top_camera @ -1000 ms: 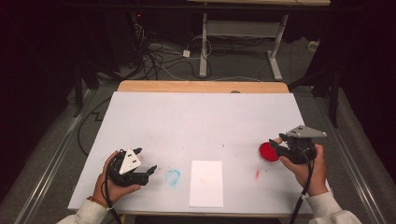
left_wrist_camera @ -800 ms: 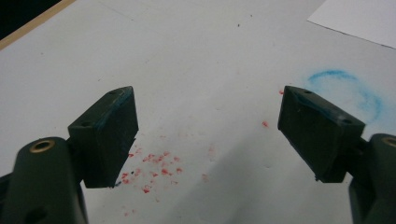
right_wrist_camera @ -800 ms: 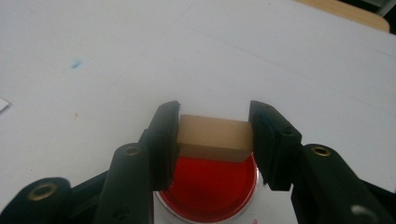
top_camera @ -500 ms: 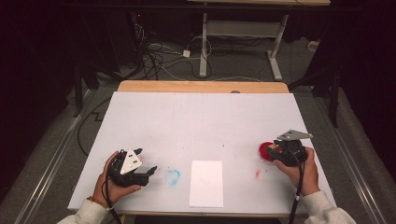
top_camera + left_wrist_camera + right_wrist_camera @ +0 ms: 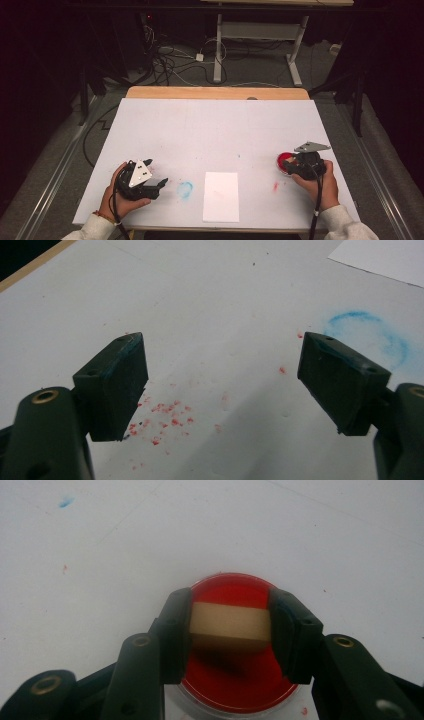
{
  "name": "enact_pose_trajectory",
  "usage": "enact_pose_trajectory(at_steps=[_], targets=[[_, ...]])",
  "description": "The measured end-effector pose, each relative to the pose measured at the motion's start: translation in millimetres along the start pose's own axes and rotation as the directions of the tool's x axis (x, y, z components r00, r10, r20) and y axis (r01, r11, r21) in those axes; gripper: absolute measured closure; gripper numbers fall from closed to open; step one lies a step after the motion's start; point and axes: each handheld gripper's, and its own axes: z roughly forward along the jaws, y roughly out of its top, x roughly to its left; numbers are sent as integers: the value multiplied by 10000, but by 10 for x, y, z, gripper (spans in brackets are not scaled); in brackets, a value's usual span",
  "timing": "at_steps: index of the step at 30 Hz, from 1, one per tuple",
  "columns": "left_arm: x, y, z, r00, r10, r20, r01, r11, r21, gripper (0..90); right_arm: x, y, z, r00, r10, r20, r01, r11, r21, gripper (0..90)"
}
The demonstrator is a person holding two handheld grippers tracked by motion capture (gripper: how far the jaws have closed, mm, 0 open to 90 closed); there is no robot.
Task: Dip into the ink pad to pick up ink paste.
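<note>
A: How many hand-held grippers do you count?

B: Two. The left hand-held gripper (image 5: 159, 186) lies low at the near left of the tabletop (image 5: 215, 125), jaws wide apart with nothing between them. The right hand-held gripper (image 5: 231, 630) is at the near right, clamped on one tan block (image 5: 229, 626).

A: And where is that block?

B: Right over the one red dish (image 5: 235, 645), a round shallow dish of red paint. The block sits crosswise between the two pads, just above or on the red; I cannot tell whether it touches.

A: Where does the dish stand in the high view?

B: The dish (image 5: 283, 162) is at the right, just beside the right hand (image 5: 320, 185).

A: Anything else on the tabletop?

B: One white sheet (image 5: 221, 196) near the front middle, between the two hands. One blue ring mark (image 5: 185, 189) just left of it, close to the left jaws. One red smudge (image 5: 275, 186) between sheet and dish. In the left gripper view, a scatter of red specks (image 5: 165, 415) lies between the jaws.
</note>
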Motion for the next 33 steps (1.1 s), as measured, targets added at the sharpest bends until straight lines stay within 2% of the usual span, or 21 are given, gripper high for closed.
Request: enact_pose_trajectory(at_steps=[11,20,24,33], targets=[[-7,3,-1,10000,-7,-7,7,10000,-31,195,17,7,7,9999,-87,91,86,9999,125,554],[-4,5,-11,10000,30,-54,-30,10000,-8,195,-3,23,8,10000,23,-27,-22,9997,255,554],[-4,3,-10,10000,-5,-54,5,10000,-13,195,-12,21,8,9998,210,-72,-208,9995,243,554],[-13,10,-2,10000,54,-29,-54,10000,60,195,-2,24,12,10000,65,-38,-64,9996,293,555]])
